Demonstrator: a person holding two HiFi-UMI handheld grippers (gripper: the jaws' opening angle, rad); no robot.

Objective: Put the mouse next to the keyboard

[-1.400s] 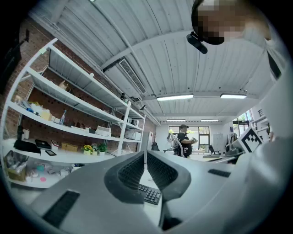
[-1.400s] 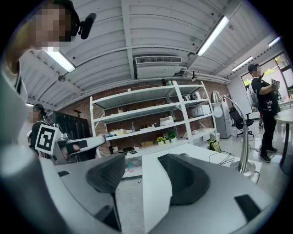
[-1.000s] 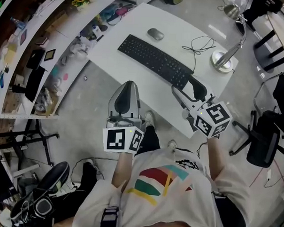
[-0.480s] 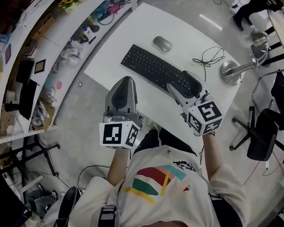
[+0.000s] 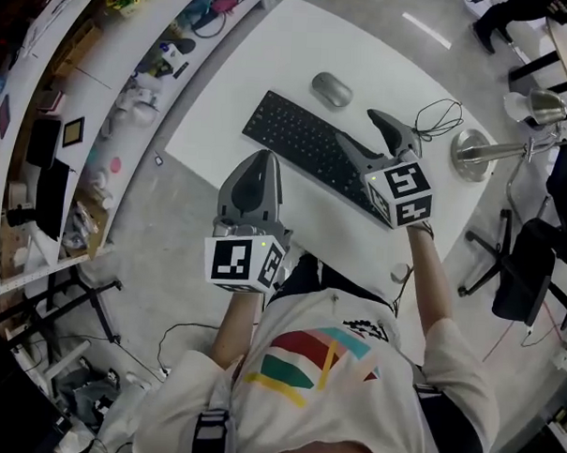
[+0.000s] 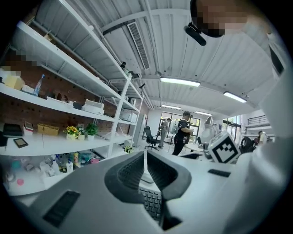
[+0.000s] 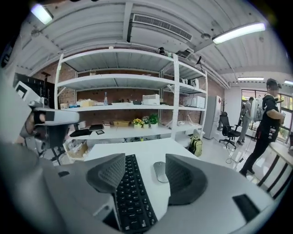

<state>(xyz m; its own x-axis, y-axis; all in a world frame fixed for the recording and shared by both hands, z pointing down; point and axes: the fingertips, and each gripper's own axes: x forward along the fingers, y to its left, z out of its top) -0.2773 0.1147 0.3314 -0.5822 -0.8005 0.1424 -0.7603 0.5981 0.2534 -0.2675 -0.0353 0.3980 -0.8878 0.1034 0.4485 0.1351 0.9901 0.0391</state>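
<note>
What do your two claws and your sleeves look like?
The left claw and right claw are light grey, each with two dark ribbed pads that bulge inward. Each carries a white cube printed with black square markers. No cables show. The person wears a white short-sleeved T-shirt with colourful stripes.

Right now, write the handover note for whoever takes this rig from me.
Left gripper: jaws together, holding nothing, raised at the table's near edge.
Right gripper: open and empty, over the right end of the keyboard, aimed toward the mouse.
Things: the mouse lies on the table past the keyboard's far long edge, a gap apart from it. Neither gripper touches it.
Done: the approach only.
Left: probably close the right gripper on the mouse, then set it down beside the keyboard and let go.
</note>
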